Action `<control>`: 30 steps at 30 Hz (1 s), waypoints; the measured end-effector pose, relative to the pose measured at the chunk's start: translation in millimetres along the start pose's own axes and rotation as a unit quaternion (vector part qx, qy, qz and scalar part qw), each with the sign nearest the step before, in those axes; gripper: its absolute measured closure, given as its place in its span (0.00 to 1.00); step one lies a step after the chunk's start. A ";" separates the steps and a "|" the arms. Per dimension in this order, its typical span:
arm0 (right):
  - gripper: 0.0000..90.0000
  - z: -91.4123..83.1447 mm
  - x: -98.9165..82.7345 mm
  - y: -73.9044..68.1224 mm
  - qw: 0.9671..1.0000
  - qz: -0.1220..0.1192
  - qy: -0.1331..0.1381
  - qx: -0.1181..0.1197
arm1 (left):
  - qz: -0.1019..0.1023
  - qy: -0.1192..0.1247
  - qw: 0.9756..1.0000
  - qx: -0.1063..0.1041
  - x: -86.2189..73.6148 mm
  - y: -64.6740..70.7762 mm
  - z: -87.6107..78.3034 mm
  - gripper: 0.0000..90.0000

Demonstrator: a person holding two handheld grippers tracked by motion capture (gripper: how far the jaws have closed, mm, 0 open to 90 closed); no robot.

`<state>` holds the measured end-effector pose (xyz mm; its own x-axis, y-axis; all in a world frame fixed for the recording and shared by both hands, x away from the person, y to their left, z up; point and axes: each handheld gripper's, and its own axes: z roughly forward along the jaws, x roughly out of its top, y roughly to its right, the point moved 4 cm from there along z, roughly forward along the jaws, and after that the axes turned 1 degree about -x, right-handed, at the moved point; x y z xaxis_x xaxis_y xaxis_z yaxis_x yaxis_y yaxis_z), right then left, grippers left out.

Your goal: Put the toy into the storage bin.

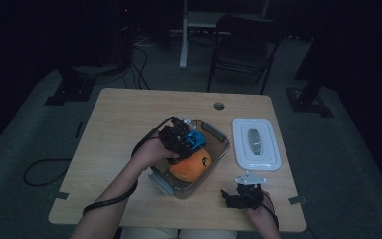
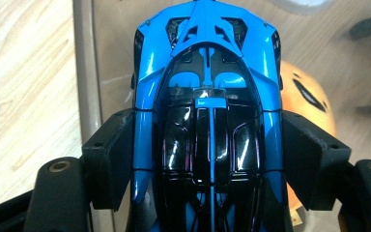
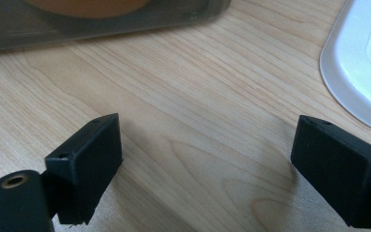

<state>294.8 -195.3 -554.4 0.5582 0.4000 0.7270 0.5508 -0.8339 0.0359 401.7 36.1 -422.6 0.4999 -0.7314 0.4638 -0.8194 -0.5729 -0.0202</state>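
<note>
Gripping the blue toy car (image 2: 207, 111) by its flanks, the left gripper (image 1: 183, 140) is poised above the bin (image 1: 218, 133); if tilted, the glossy car could slip onto the orange plush (image 1: 191, 167) at 6 o'clock. The right gripper (image 3: 207, 164) is left open on the table (image 3: 183, 96).

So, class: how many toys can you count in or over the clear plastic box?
2. A blue and black toy car gripped by the left gripper above the clear plastic box; an orange round soft toy lying inside. Others may be hidden underneath.
</note>
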 end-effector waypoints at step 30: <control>0.12 0.6 0.6 0.0 1.000 0.000 0.000 -0.001 | 0.004 0.120 0.993 0.011 -35.7 -24.5 -50.4 0.01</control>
<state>295.5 -194.8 -554.5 0.5587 0.3992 0.7270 0.5490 -0.8350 0.0367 389.8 94.9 -394.1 0.4108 -0.6286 0.6604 -0.8154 -0.5774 -0.0424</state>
